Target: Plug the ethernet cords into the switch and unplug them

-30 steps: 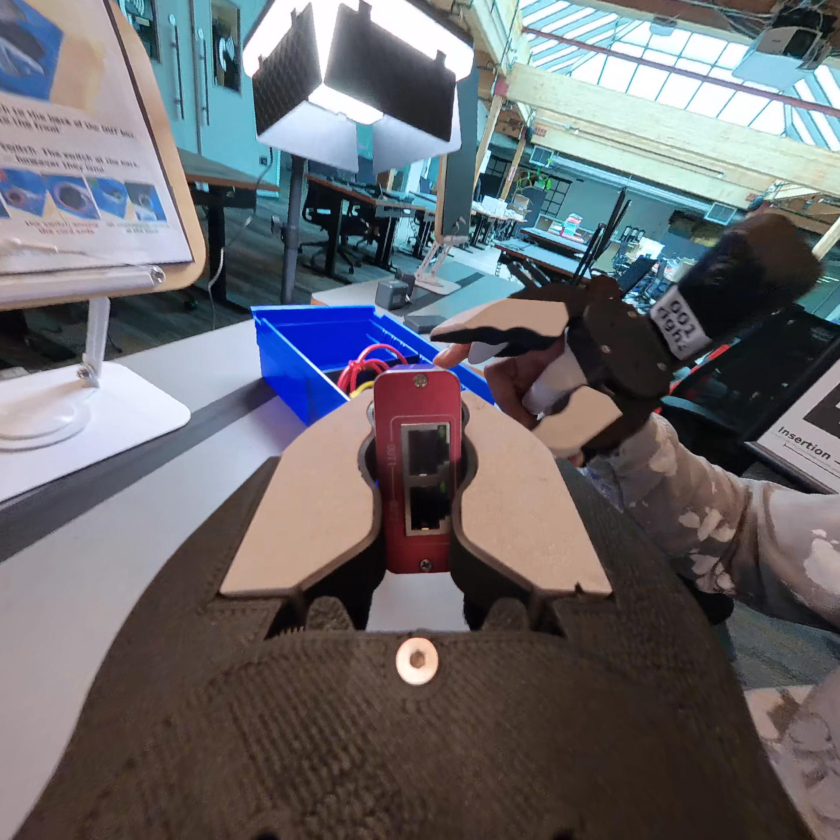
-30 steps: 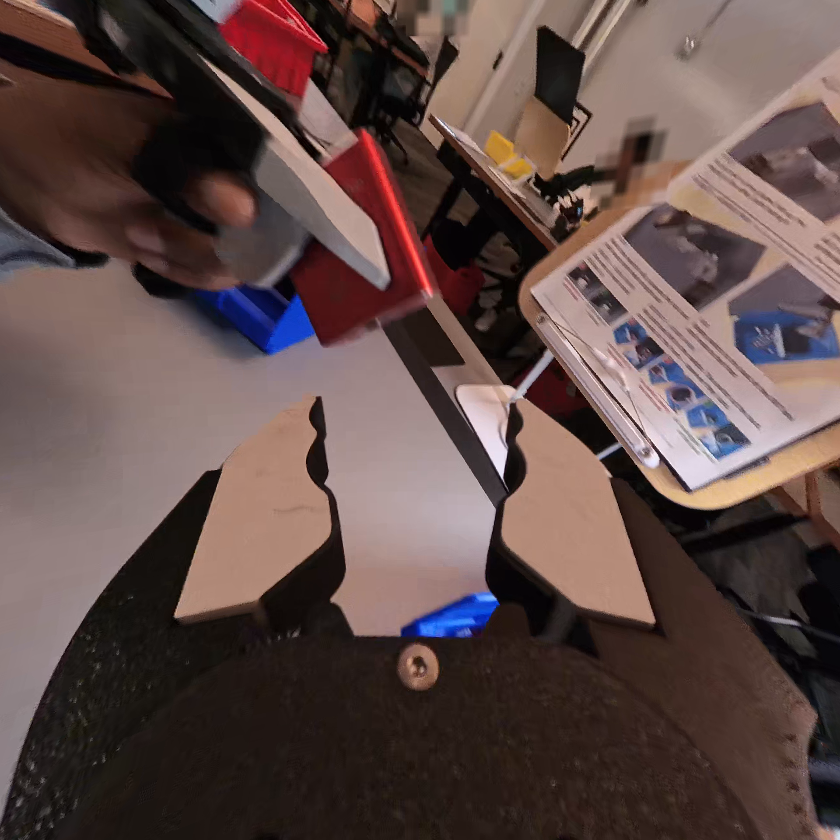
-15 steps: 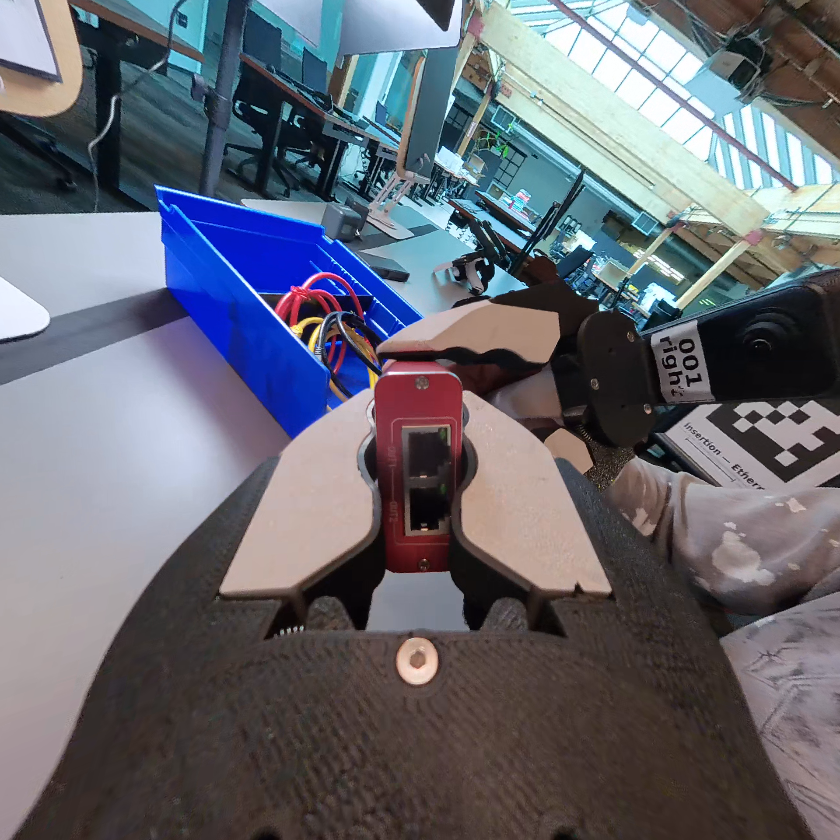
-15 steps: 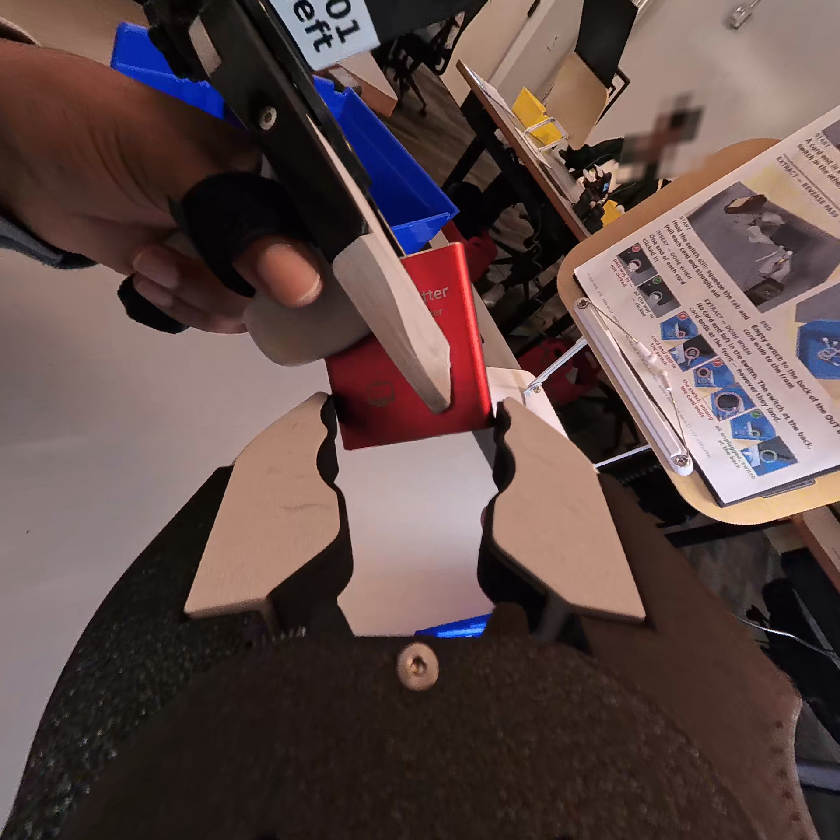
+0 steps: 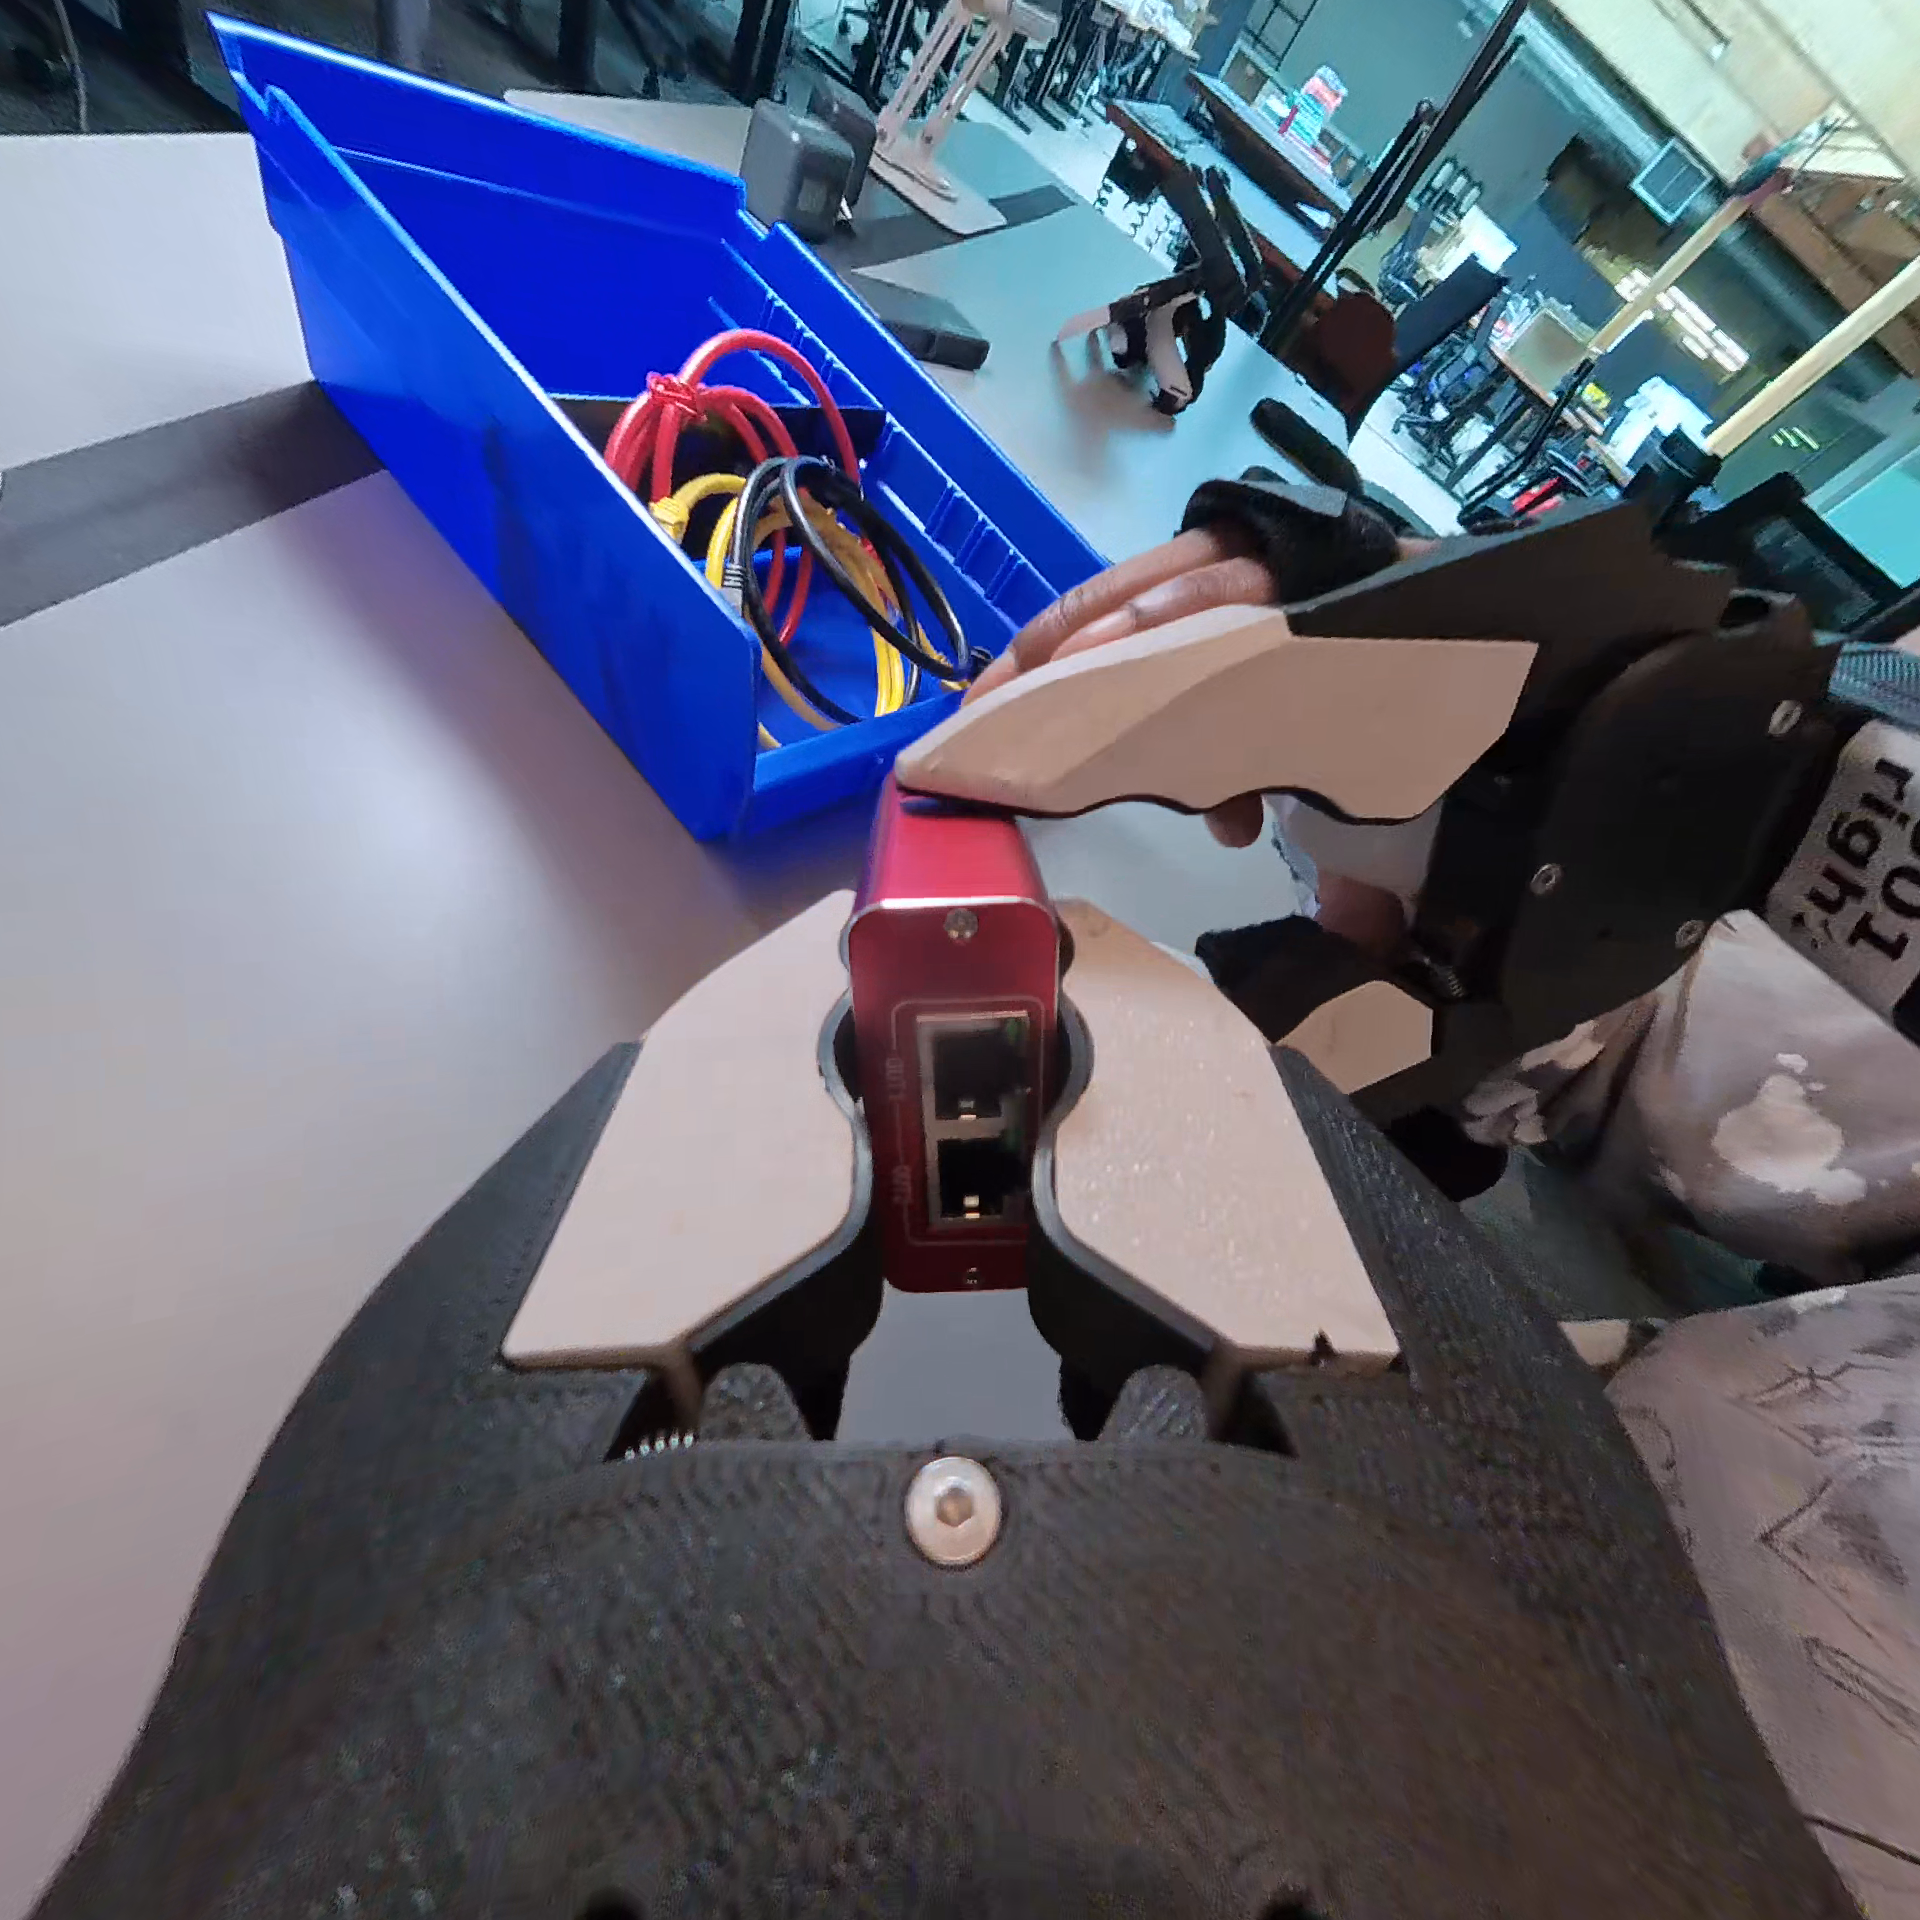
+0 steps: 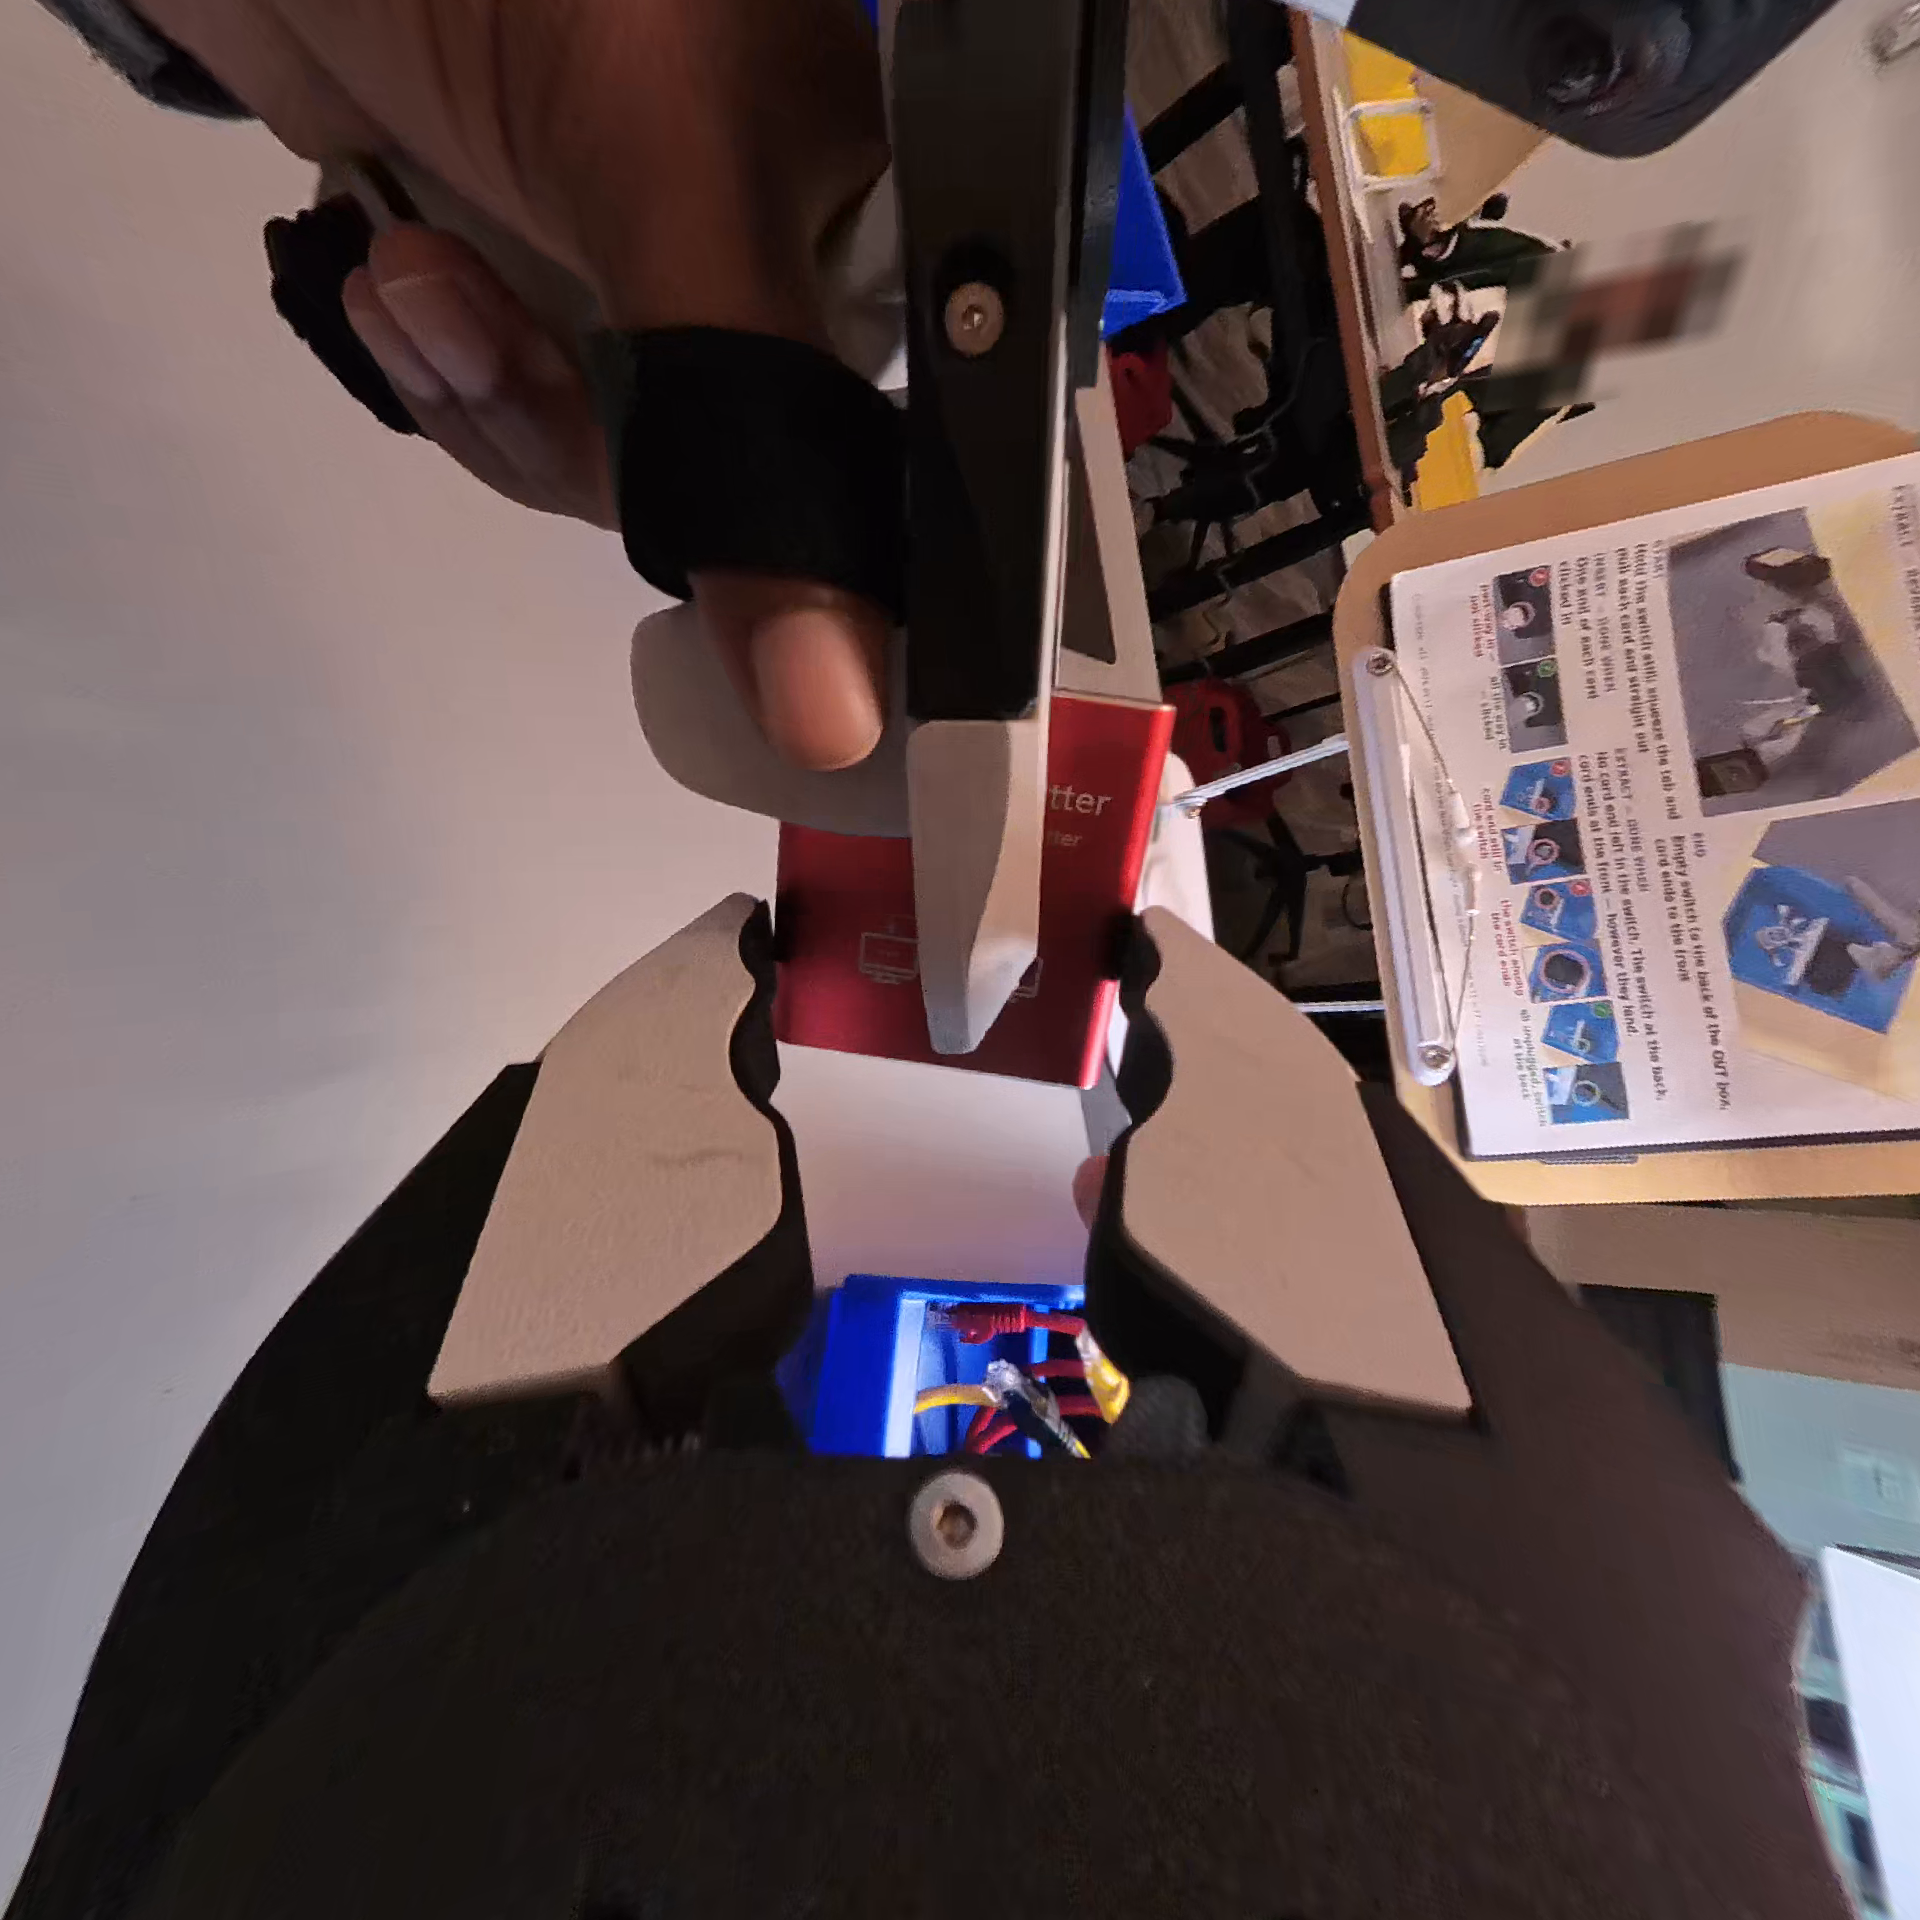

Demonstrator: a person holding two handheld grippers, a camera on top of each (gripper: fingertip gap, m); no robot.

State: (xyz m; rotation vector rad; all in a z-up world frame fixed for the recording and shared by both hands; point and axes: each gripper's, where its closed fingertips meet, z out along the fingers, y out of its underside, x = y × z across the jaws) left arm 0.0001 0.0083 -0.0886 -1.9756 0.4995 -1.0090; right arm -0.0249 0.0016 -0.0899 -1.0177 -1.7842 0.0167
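Red switch (image 5: 951, 1049) pinched in left gripper (image 5: 954, 1101), right gripper (image 6: 940, 940) clamping its far end

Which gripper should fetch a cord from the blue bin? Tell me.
Right, probably. The left gripper is shut on the switch; the right gripper straddles its far end, beside the bin holding cords.

Left hand-held gripper (image 5: 954, 1049) is clamping the red switch (image 5: 951, 1081) upright, both ports facing the camera. Right hand-held gripper (image 5: 1091, 883) is coming in from the side, its upper finger (image 5: 1195, 717) touching the switch's top edge. Blue bin (image 5: 499, 416) behind is holding coiled red, yellow and black ethernet cords (image 5: 790, 540) on the grey surface (image 5: 260, 883).
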